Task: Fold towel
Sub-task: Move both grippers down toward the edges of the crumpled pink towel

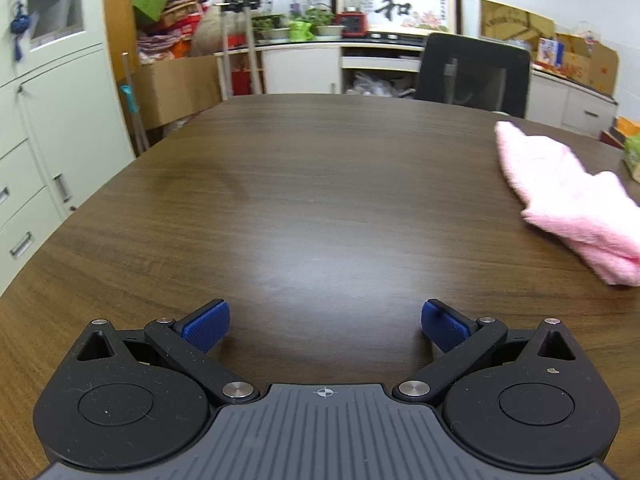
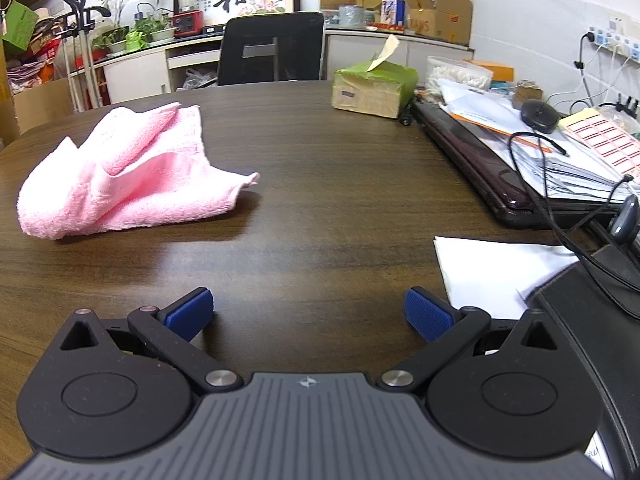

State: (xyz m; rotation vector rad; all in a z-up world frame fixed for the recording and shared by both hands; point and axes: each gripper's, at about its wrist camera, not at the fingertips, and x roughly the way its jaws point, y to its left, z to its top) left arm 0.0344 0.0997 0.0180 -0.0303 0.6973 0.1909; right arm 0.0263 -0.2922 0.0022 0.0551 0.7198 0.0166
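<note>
A crumpled pink towel (image 2: 128, 172) lies in a loose heap on the dark wooden table (image 2: 328, 184), ahead and to the left in the right wrist view. It also shows in the left wrist view (image 1: 568, 196) at the far right edge. My left gripper (image 1: 325, 324) is open and empty, low over bare table, with the towel well to its right. My right gripper (image 2: 309, 314) is open and empty, low over the table, with the towel ahead on its left and apart from it.
A green tissue box (image 2: 372, 88) stands at the back right. A laptop with papers, a mouse and cables (image 2: 536, 148) fills the right side. A white sheet (image 2: 492, 272) lies near my right gripper. A black office chair (image 2: 272, 48) stands behind the table.
</note>
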